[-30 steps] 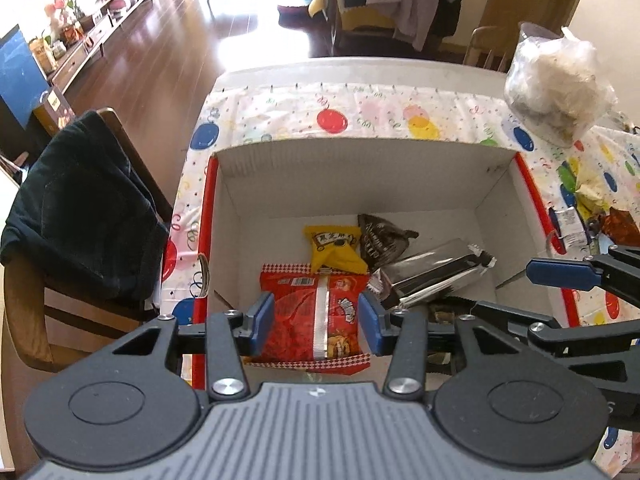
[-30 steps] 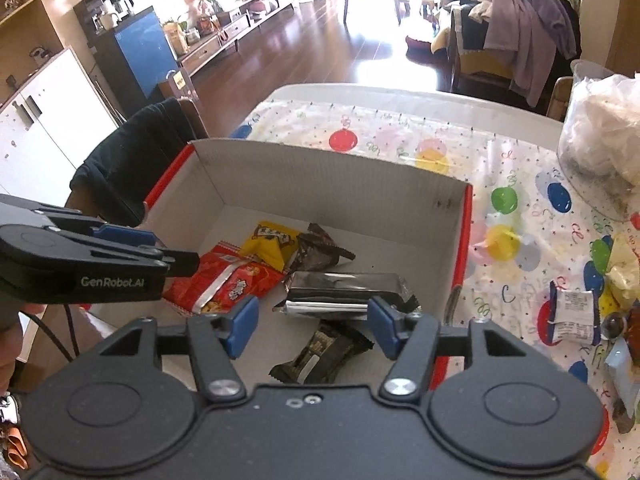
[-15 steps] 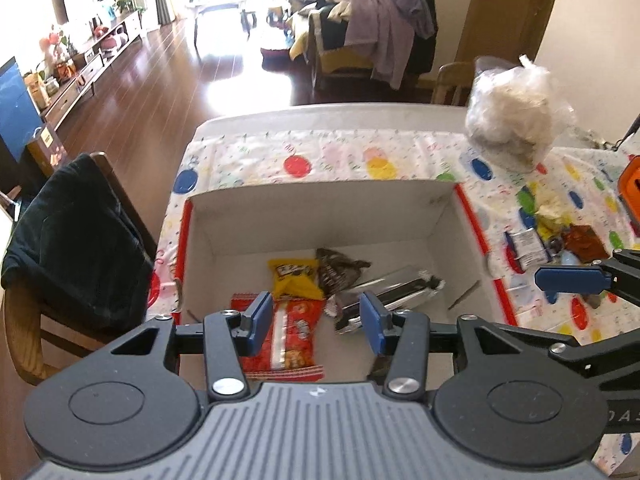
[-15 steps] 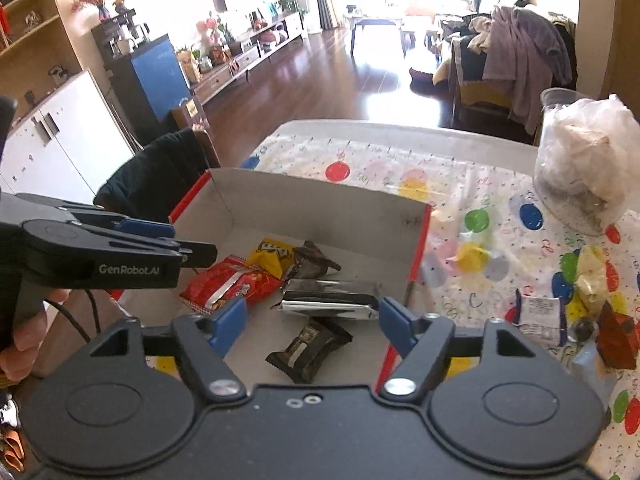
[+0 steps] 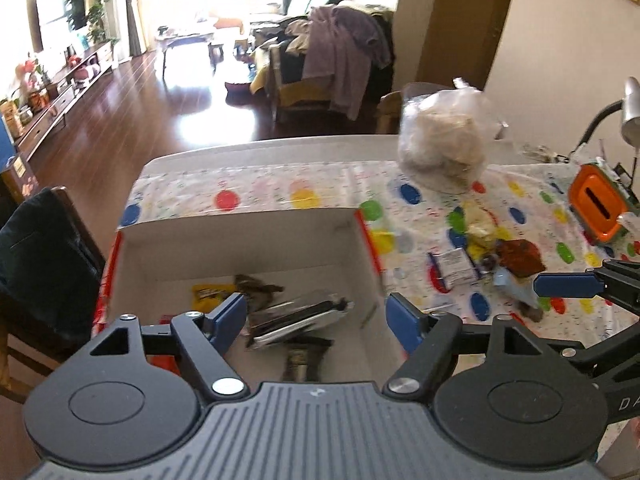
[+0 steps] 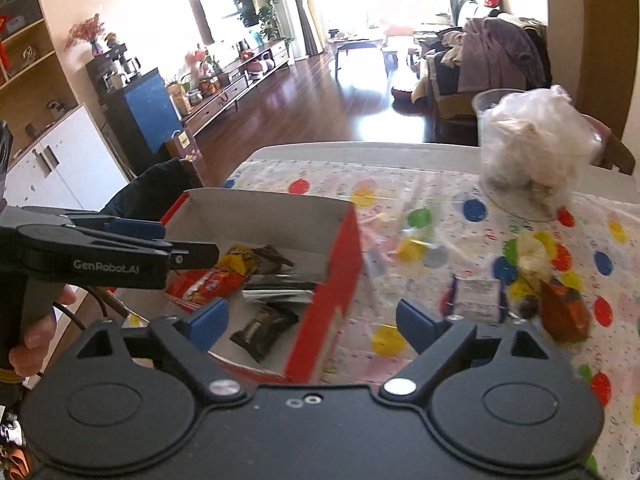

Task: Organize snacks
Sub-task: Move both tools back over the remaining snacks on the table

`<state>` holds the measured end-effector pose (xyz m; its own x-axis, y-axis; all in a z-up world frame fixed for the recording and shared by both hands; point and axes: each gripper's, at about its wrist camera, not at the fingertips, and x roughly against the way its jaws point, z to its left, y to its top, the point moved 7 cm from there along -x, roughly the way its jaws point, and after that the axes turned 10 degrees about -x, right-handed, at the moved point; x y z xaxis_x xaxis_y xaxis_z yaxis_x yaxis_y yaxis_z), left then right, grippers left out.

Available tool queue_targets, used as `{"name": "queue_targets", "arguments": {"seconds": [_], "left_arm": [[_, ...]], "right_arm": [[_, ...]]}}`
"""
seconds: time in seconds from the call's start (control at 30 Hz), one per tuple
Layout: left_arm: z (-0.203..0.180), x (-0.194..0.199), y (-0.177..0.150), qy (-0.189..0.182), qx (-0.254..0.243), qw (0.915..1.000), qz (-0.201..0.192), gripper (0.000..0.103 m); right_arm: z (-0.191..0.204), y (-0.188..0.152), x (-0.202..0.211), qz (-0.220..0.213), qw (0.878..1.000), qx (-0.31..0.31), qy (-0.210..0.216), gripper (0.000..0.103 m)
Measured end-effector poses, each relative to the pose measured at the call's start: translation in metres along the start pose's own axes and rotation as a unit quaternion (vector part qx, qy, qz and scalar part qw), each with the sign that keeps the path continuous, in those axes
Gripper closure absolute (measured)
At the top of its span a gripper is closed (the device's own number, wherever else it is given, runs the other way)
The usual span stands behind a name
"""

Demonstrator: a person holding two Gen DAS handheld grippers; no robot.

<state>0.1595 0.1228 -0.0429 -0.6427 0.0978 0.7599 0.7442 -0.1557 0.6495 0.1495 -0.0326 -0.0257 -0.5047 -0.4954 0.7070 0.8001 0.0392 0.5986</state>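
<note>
A cardboard box (image 5: 240,240), white inside and red outside (image 6: 320,320), holds a red packet (image 6: 204,284), a yellow one (image 5: 210,292), a brown one (image 5: 258,286), a silver one (image 5: 296,316) and a dark one (image 6: 264,330). My left gripper (image 5: 316,318) hangs above the box's near right part, jaws opening, nothing between them. My right gripper (image 6: 312,320) hovers over the box's right wall, jaws also opening and empty. Loose snacks lie on the dotted cloth to the right: a white packet (image 6: 476,294), an orange-brown one (image 6: 566,312) and a pale yellow one (image 6: 530,254).
A clear plastic bag (image 5: 440,148) of pale food stands at the table's far side. An orange box (image 5: 600,204) and a desk lamp (image 5: 628,116) are at the far right. A chair draped with a dark garment (image 5: 40,260) stands left of the table.
Both grippers have risen, drawn back from the box and swung right toward the loose snacks. Both pairs of jaws have spread wider. The packets in the box have stayed put.
</note>
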Motion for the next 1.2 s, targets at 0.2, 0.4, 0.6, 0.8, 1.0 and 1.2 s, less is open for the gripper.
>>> {"name": "queue_targets", "arguments": {"seconds": [0.2, 0.4, 0.6, 0.8, 1.0, 1.2], "left_arm": [[-0.044, -0.006, 0.006, -0.021, -0.014, 0.9996, -0.01, 0.024], [-0.088, -0.015, 0.013, -0.044, -0.024, 0.9984, -0.027, 0.019], [-0.129, -0.04, 0.022, -0.061, -0.027, 0.9976, -0.018, 0.019], [-0.169, -0.074, 0.029, -0.08, -0.069, 0.9943, 0.016, 0.019], [-0.204, -0.102, 0.04, -0.105, -0.145, 0.9834, 0.031, 0.019], [-0.219, -0.135, 0.055, -0.13, -0.212, 0.9666, 0.061, 0.019]], "right_arm": [[-0.041, -0.008, 0.023, -0.01, 1.0, 0.0, -0.011, 0.004], [-0.087, -0.016, 0.039, -0.014, 1.0, 0.004, -0.027, 0.001], [-0.138, -0.022, 0.048, -0.008, 0.999, 0.008, -0.044, 0.001], [-0.18, -0.028, 0.038, 0.016, 0.999, 0.019, -0.045, 0.001], [-0.212, -0.03, 0.021, 0.039, 0.998, 0.024, -0.032, 0.002], [-0.23, -0.03, 0.001, 0.058, 0.998, 0.026, -0.02, 0.005]]}}
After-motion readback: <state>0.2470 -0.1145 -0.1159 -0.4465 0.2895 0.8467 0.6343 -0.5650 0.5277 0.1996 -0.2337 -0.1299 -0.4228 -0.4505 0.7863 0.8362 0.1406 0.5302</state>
